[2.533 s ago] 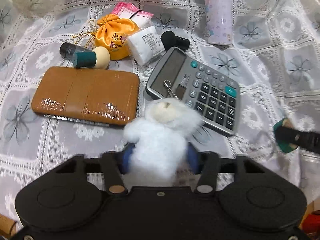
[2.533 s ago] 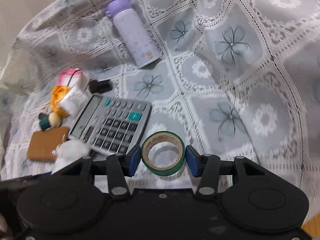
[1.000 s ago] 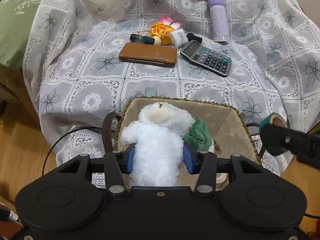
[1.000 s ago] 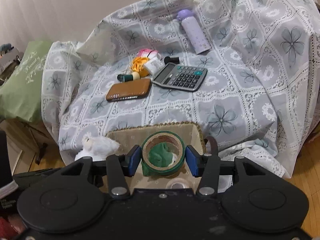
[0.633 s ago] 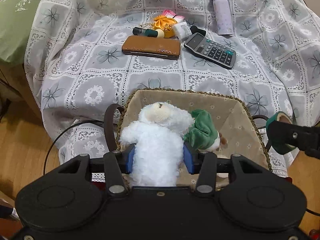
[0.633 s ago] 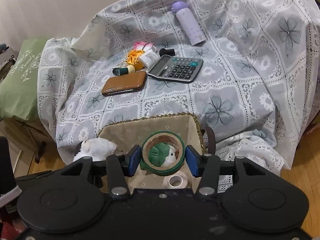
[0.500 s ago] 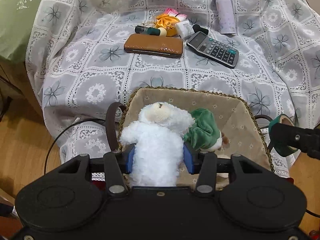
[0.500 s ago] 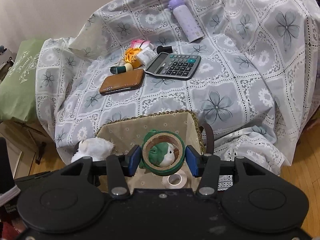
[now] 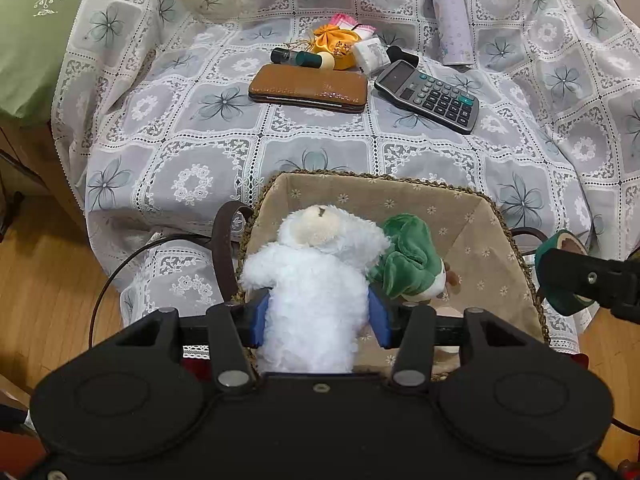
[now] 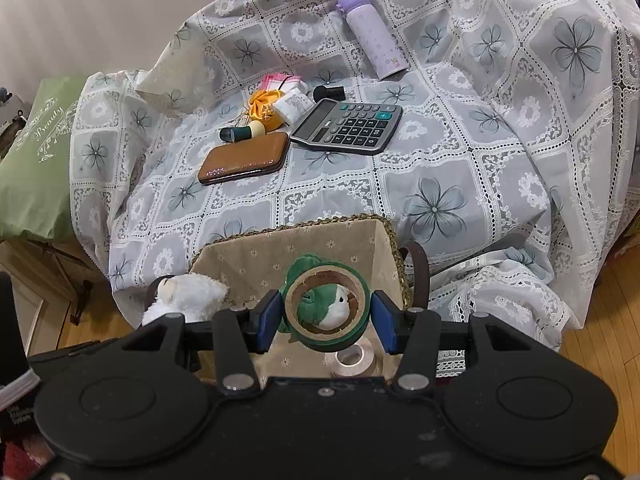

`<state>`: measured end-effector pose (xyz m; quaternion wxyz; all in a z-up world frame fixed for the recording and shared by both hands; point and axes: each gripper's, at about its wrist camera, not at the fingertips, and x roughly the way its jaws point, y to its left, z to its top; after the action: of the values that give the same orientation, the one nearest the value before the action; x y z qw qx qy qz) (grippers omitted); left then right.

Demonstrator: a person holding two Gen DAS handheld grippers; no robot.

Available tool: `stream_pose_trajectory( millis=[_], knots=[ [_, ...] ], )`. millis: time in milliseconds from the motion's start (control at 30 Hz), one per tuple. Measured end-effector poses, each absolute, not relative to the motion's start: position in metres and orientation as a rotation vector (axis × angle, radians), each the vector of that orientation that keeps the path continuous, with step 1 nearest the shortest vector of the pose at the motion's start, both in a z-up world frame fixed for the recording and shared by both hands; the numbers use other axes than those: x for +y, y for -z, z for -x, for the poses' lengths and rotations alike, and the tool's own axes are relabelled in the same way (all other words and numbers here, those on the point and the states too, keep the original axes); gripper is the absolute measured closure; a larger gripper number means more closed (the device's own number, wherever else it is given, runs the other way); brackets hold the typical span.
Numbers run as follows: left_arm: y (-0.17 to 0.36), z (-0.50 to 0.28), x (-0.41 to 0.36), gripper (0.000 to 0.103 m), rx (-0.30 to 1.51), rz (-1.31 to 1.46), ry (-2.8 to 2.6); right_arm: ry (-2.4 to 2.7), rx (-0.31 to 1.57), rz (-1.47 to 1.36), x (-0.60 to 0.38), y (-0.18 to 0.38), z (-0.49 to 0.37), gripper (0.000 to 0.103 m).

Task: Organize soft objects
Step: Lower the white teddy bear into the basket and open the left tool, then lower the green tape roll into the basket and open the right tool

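Note:
My left gripper (image 9: 318,316) is shut on a white plush bear (image 9: 316,280) and holds it above the near left part of a fabric-lined wicker basket (image 9: 472,216). A green plush toy (image 9: 408,260) lies inside the basket. My right gripper (image 10: 326,322) is shut on a green tape roll (image 10: 326,306) and holds it over the same basket (image 10: 280,248). The green plush (image 10: 334,306) shows through the roll's hole. A pale tape roll (image 10: 354,358) lies on the basket floor. The white bear also shows in the right wrist view (image 10: 186,294).
On the lace-covered sofa beyond the basket lie a brown wallet (image 9: 308,88), a calculator (image 9: 428,96), an orange pouch (image 9: 334,42), a tissue pack (image 9: 370,54), a green-capped tube (image 9: 302,58) and a lilac bottle (image 9: 452,20). A green cushion (image 9: 36,32) sits left. Wooden floor surrounds the basket.
Both grippers carried their loads from the sofa back to the basket. In the last half second the views shifted only slightly, closer over the basket.

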<state>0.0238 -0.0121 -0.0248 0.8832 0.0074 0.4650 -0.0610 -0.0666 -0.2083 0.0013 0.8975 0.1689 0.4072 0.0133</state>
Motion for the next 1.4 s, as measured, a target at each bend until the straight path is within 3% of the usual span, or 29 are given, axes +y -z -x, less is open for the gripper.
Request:
stream_pose_trajectory(
  millis=[467, 1400],
  knots=[
    [0.0246, -0.022, -0.0113, 0.041, 0.964, -0.021, 0.123, -0.033, 0.856, -0.356, -0.2085, 0.0021, 0.0667, 0.054],
    [0.0254, -0.0215, -0.0085, 0.038, 0.969, -0.021, 0.117, -0.027, 0.866, -0.358, -0.2093, 0.0026, 0.0669, 0.052]
  ],
)
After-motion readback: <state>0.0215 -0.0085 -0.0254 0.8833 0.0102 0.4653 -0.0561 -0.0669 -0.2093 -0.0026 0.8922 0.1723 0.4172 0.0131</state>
